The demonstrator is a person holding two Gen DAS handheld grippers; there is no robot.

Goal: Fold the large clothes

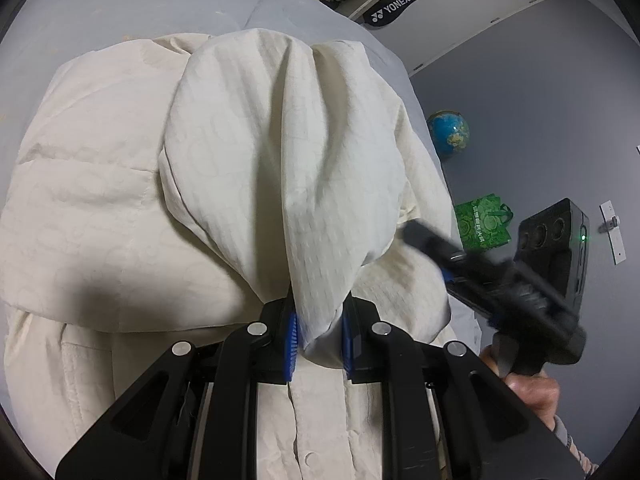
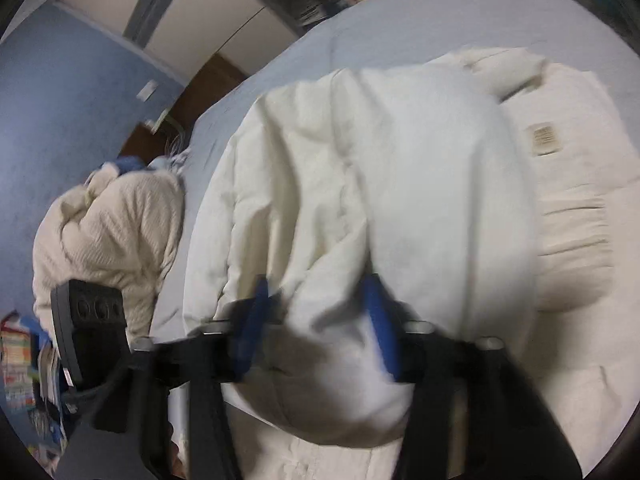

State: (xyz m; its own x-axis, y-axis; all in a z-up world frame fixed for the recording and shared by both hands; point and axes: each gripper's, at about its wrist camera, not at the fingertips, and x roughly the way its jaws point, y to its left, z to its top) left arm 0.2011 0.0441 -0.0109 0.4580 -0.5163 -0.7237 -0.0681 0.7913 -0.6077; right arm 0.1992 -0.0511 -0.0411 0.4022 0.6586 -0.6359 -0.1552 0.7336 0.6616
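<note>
A large cream padded jacket [image 1: 100,208] lies spread on a grey-blue bed [image 1: 120,4]. My left gripper [image 1: 318,340] is shut on a fold of the jacket's hood or upper part [image 1: 280,152], lifted above the body. My right gripper [image 2: 316,328] holds a bulky wad of the same jacket [image 2: 360,184] between its blue pads; this view is blurred. The right gripper also shows in the left wrist view [image 1: 416,236], at the jacket's right side. The left gripper's body [image 2: 92,344] shows at the lower left of the right wrist view.
A cream knitted garment [image 2: 112,224] lies heaped at the bed's left edge. A globe [image 1: 448,132] and a green bag [image 1: 482,224] stand on the floor to the right of the bed. Shelves and a racket bag [image 1: 396,4] are beyond the bed.
</note>
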